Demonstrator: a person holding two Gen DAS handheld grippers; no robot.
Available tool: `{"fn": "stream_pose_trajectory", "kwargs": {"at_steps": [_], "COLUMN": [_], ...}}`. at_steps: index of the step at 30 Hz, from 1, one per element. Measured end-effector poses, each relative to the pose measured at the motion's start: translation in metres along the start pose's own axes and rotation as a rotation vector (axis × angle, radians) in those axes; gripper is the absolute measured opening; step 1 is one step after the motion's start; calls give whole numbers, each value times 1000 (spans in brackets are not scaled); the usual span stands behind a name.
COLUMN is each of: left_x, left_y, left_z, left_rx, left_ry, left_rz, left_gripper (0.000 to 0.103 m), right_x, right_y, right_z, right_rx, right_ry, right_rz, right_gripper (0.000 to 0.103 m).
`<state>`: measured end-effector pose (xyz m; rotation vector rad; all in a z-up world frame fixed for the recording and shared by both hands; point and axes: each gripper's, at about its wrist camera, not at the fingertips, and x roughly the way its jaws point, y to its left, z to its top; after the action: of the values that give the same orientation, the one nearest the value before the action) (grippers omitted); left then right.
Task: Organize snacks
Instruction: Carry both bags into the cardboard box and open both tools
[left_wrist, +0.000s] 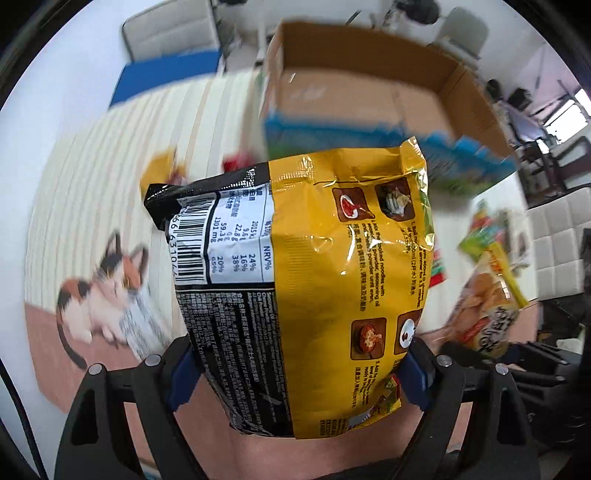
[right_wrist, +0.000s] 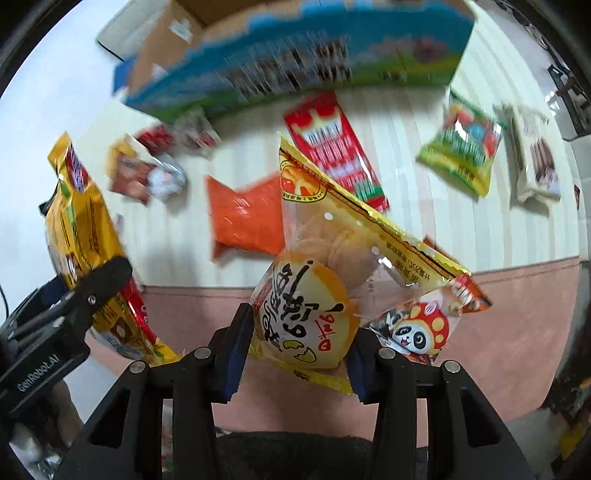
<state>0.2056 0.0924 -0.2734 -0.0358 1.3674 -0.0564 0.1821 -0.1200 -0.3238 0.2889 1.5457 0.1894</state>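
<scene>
My left gripper (left_wrist: 295, 373) is shut on a yellow and black instant noodle packet (left_wrist: 314, 277), held up off the table with its back label facing me. The packet also shows in the right wrist view (right_wrist: 77, 229), held by the left gripper at the left edge. My right gripper (right_wrist: 295, 354) is shut on a clear and yellow bag of small egg cakes (right_wrist: 314, 314), lifted above the table. An open cardboard box (left_wrist: 369, 85) with a blue and green printed side stands beyond both; in the right wrist view it (right_wrist: 295, 62) fills the top.
Loose snacks lie on the striped mat: an orange packet (right_wrist: 247, 221), a red packet (right_wrist: 332, 147), a green packet (right_wrist: 461, 147), a pale biscuit pack (right_wrist: 535, 166), small packets (right_wrist: 147, 173). A cat picture (left_wrist: 107, 288) marks the mat. Chairs stand behind the box.
</scene>
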Motion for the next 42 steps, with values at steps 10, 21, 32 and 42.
{"fn": "stream_pose_trajectory", "kwargs": {"at_steps": [10,21,32,42], "left_x": [-42,43,145,162], "left_y": [-46,-84,-105,-112], "left_z": [139,287,338,331], "left_rx": [37,59,47,39], "left_ry": [-56,97,288,334], "left_rz": [-123,-126,-140,-100], "left_gripper": [87,88,88,89], "right_x": [-113,-82,5,26], "right_y": [-6,-28,-45,-50], "right_z": [95,254,331,344], "right_rx": [-107,-231,-275,-258], "right_ry": [-212,-126,86,141], "right_rz": [16,-27,-24,-34], "right_gripper": [48,48,49,82]}}
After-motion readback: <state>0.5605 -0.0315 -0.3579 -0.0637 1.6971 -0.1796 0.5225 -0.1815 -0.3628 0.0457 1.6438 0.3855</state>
